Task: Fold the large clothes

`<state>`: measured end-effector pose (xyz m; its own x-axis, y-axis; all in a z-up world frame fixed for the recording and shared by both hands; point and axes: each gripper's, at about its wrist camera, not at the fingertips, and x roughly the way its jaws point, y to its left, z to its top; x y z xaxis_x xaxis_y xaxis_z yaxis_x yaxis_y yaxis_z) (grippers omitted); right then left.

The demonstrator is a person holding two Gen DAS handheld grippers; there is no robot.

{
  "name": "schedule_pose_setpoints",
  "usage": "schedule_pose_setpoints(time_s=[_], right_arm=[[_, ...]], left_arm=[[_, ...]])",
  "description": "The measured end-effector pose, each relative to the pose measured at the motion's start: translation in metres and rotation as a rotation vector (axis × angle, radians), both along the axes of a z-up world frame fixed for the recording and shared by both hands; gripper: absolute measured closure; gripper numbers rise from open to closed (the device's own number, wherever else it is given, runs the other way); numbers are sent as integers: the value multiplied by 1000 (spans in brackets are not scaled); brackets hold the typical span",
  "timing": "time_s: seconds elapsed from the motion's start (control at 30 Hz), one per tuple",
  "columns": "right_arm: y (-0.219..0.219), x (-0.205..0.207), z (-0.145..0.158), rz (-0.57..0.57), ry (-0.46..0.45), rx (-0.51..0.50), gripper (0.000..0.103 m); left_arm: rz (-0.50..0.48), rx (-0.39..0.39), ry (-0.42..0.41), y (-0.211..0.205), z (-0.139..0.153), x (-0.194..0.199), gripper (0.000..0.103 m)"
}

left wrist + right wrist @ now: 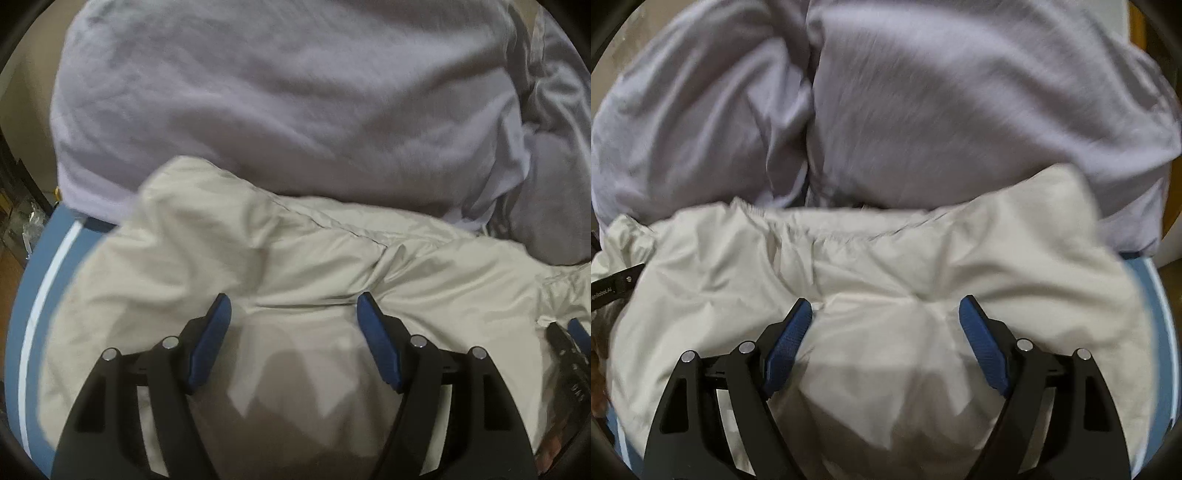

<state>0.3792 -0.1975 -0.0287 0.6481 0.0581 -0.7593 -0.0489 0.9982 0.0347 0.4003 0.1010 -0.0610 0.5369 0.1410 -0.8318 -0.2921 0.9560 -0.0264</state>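
Observation:
A pale beige garment (258,258) of thin crinkled fabric lies spread on a blue surface, with a gathered elastic hem (820,236) showing in the right wrist view. My left gripper (293,306) is open, just above the beige cloth, nothing between its blue pads (210,343). My right gripper (886,314) is also open over the same garment (905,266), its pads (786,343) empty. The right gripper's tip (572,343) shows at the right edge of the left wrist view. Both views are blurred.
A large lavender cloth (277,92) lies bunched behind the beige garment, also in the right wrist view (942,110). The blue surface with a white stripe (40,295) shows at the left edge and at the right edge (1156,295). Floor and clutter (14,221) lie beyond it.

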Motion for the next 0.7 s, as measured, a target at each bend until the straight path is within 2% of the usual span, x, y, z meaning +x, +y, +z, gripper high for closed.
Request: schedule_pose_setpoints(time_s=[0.07,0.23,0.37,0.53,0.7], right_arm=[[-14,-7,11,-22,-37,-30,20],[-48,-6,12,-96,-32,-70,20],[-62,3,0,-135,-4,-102,20],[-63,7,-23,-145,28,-124,19],[-67,12,-34,-147,34,-111,18]], left_arm=[[12,15,-22,11,10,-9,32],[57,66,-29,39,19,-16,32],[88,96,-10,57,12,-16,32],[73,160,35,60,-4,-7,31],[74,152,39,61,-13,-1,28]])
